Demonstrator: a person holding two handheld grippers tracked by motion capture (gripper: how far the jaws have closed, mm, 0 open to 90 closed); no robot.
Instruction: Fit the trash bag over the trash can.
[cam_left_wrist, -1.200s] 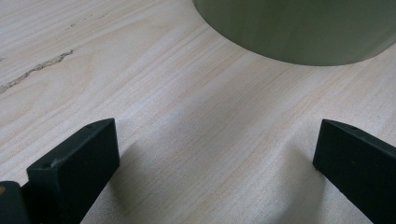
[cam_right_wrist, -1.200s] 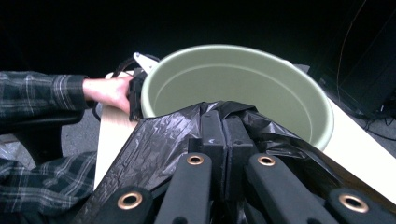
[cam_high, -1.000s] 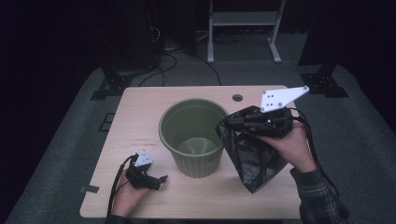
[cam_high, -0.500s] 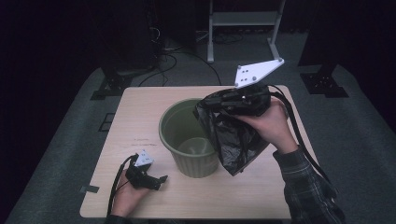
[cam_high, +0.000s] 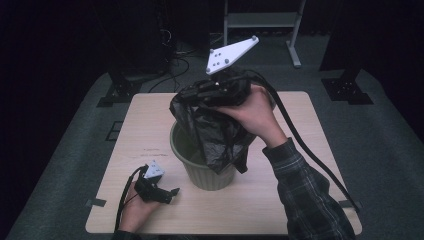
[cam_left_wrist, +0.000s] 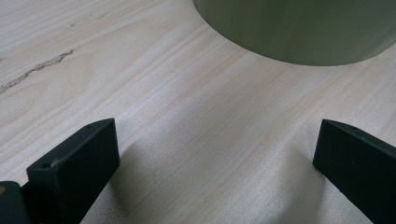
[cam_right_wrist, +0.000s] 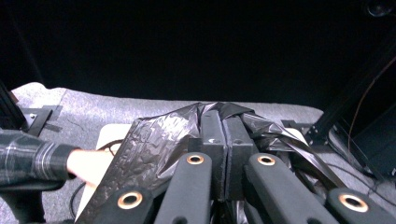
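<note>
Currently: black bin liner (cam_high: 215, 132) clenched in right gripper (cam_high: 197, 95) fingers, hanging long-axis down, lower end over the green bin (cam_high: 200, 172) mouth. Left gripper (cam_high: 167, 192), fingers spread and holding nothing, rests on worktop (cam_high: 300, 150) beside the bin's base, nearer its rim.

One green bin (cam_high: 207, 167), one black bag (cam_high: 215, 132) (crumpled), two grippers (cam_high: 165, 192)

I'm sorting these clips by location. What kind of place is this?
Probably a lab or recording studio rather than a home: a lone wooden table on grey carpet, dark surroundings, a metal stand and floor cables behind it.
</note>
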